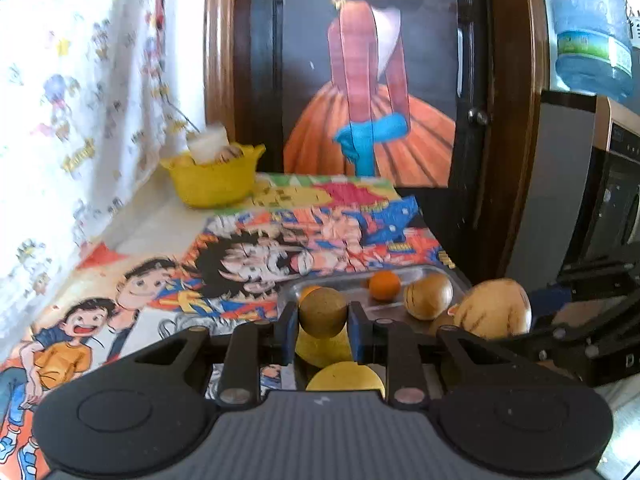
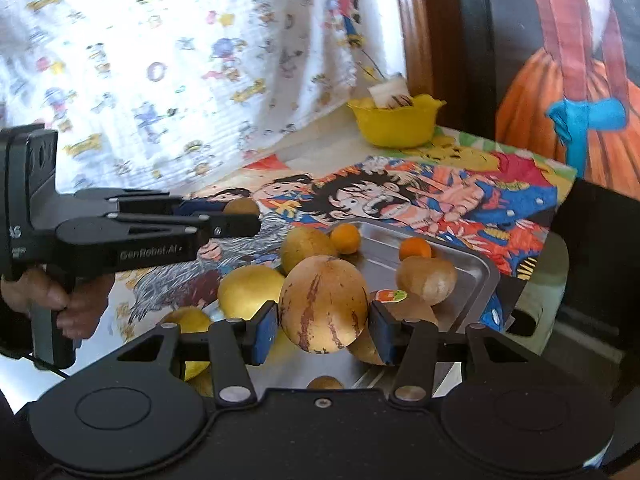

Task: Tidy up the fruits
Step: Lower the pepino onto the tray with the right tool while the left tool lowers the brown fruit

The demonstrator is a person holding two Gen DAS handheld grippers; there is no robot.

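My left gripper [image 1: 323,330] is shut on a small round brown fruit [image 1: 322,312], held above the near end of the metal tray [image 1: 420,274]. My right gripper [image 2: 323,330] is shut on a large tan melon with brown streaks [image 2: 323,304], also over the tray [image 2: 478,276]. That melon [image 1: 494,308] and the right gripper's black body show at the right of the left wrist view. In the right wrist view the left gripper [image 2: 240,216] reaches in from the left, a hand on its grip. Small oranges [image 2: 346,238], yellow fruits [image 2: 250,290] and a brown fruit [image 2: 426,280] lie in and beside the tray.
A yellow bowl [image 1: 214,180] holding a white object stands at the table's far corner by the patterned curtain [image 2: 160,60]. A cartoon-print cloth [image 1: 280,240] covers the table. A dark door with a poster [image 1: 372,80] stands behind, and an appliance [image 1: 612,200] at the right.
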